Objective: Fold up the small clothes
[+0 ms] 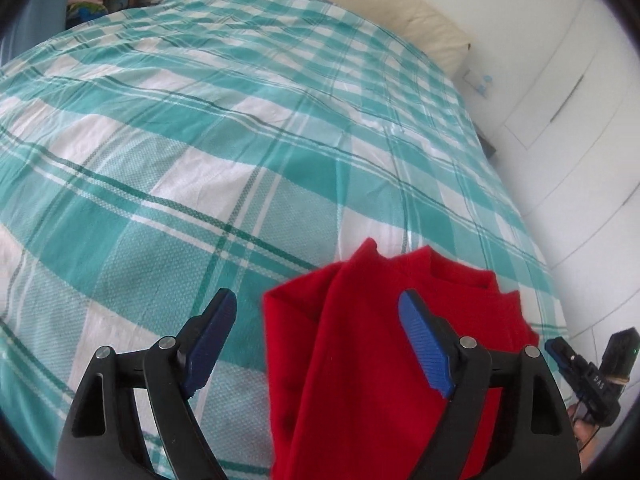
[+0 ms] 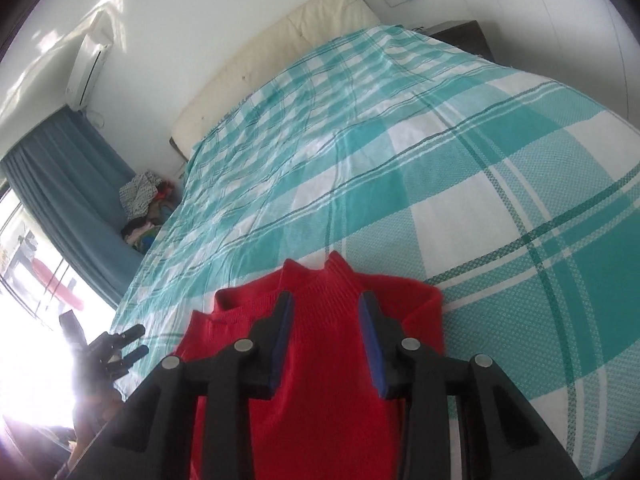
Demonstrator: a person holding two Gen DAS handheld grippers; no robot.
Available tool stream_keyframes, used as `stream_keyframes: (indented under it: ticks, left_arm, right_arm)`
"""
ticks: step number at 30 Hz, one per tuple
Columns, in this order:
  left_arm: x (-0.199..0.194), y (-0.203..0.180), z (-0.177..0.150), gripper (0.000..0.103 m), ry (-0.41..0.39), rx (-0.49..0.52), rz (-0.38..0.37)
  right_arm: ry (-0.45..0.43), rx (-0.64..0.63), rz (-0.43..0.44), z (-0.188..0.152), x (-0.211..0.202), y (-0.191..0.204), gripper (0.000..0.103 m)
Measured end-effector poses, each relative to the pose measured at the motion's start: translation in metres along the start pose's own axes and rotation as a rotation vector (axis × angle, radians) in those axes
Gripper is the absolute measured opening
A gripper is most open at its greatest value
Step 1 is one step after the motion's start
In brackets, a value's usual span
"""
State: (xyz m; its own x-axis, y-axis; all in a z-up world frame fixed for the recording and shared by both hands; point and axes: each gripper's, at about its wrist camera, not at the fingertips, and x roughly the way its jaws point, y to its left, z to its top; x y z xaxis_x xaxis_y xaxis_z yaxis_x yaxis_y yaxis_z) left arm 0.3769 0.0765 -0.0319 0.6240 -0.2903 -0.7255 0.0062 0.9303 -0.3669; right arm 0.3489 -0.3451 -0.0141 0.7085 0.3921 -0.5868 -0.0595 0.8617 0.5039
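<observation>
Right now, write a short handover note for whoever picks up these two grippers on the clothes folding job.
Left hand-held gripper: open, holding nothing, hovering at the left edge of the red knitted sweater.
Right hand-held gripper: open, empty, centred over the sweater's ribbed collar end.
The sweater lies at the near edge of the bed, on the teal and white checked bedsheet; it looks partly folded, with layers overlapping and sides turned in.
Left to do: finish and tidy the fold. An unsorted pile of clothes sits beside the bed's far side; whether it is part of the job is unclear.
</observation>
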Motion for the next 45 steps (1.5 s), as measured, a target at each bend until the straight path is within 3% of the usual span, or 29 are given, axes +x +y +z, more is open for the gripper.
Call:
stream_keyframes:
  ticks: [4,8,11,14,17,21,26,32,45]
  left_arm:
    - [-0.019,-0.014,-0.055,0.085,0.064,0.137,0.026]
    - [-0.053,-0.019,-0.107,0.087,0.067,0.23,0.058]
    - [-0.079,-0.017,-0.138,0.096,0.02,0.242,0.08]
    - [-0.089,-0.015,-0.164,0.096,-0.021,0.236,0.089]
    - [-0.08,-0.015,-0.181,0.096,-0.013,0.221,0.089]
    - [-0.06,-0.016,-0.194,0.096,0.011,0.248,0.137]
    - [-0.053,-0.015,-0.199,0.098,-0.005,0.257,0.156]
    - [-0.049,-0.014,-0.201,0.101,-0.004,0.251,0.158]
    - [-0.047,-0.014,-0.203,0.102,0.006,0.253,0.167]
  right_arm:
    - [0.124,-0.245,-0.027,-0.052,-0.001,0.034,0.046]
    - [0.189,-0.326,-0.218,-0.099,-0.012,0.018,0.046]
    - [0.041,-0.249,-0.259,-0.117,-0.063,0.006,0.046]
    - [-0.091,-0.194,-0.272,-0.142,-0.106,0.005,0.058]
    - [-0.136,-0.165,-0.285,-0.162,-0.121,0.007,0.06]
    - [-0.129,-0.209,-0.334,-0.175,-0.115,0.01,0.06]
    - [-0.111,-0.15,-0.359,-0.182,-0.107,-0.004,0.06]
    - [-0.105,-0.056,-0.318,-0.182,-0.107,-0.023,0.06]
    - [-0.097,-0.059,-0.324,-0.182,-0.104,-0.021,0.061]
